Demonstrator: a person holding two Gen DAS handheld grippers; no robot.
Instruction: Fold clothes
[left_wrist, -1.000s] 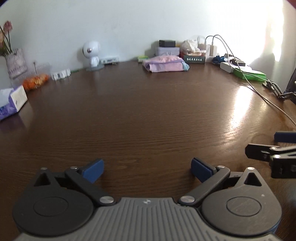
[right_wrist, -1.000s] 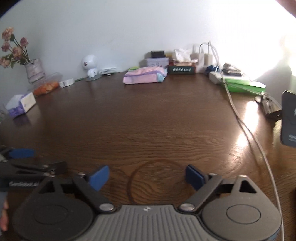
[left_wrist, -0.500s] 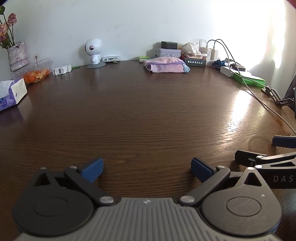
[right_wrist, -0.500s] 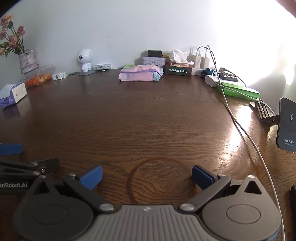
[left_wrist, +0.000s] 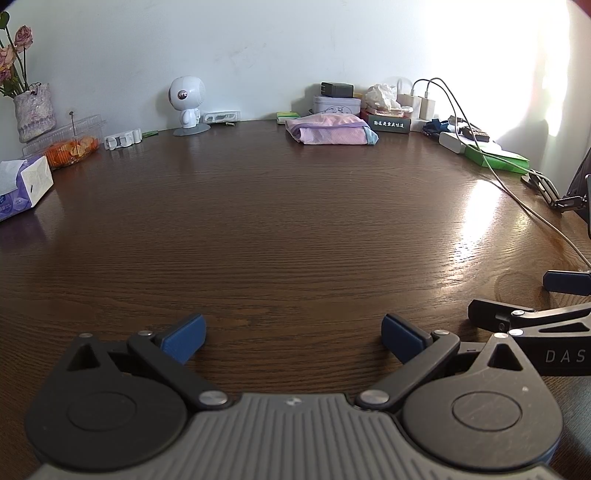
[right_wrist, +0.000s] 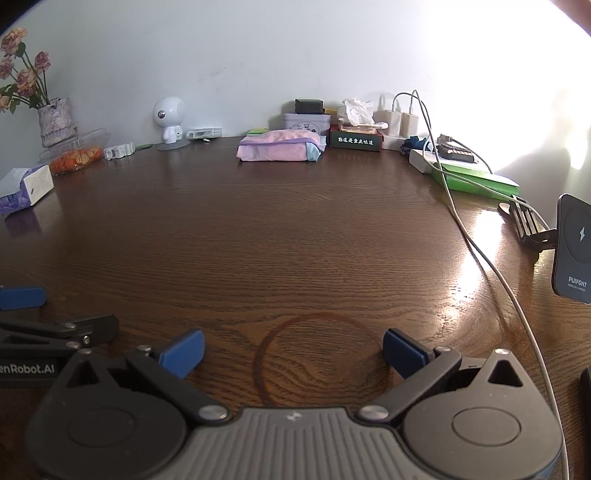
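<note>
A folded pink garment with a light blue edge (left_wrist: 330, 133) lies at the far side of the dark wooden table (left_wrist: 280, 229), near the wall; it also shows in the right wrist view (right_wrist: 279, 147). My left gripper (left_wrist: 293, 338) is open and empty, low over the near table edge. My right gripper (right_wrist: 293, 349) is open and empty beside it, over a ring stain. Each gripper shows at the edge of the other's view. Both are far from the garment.
Along the wall stand a flower vase (right_wrist: 55, 122), a tissue box (right_wrist: 26, 188), a snack container (right_wrist: 75, 155), a white robot figure (right_wrist: 170, 122), boxes and chargers (right_wrist: 397, 122). A white cable (right_wrist: 491, 266), a green box (right_wrist: 476, 181) and a phone stand (right_wrist: 574, 247) lie at right.
Both grippers have settled lower and level near the front table edge, still open. The garment has not moved.
</note>
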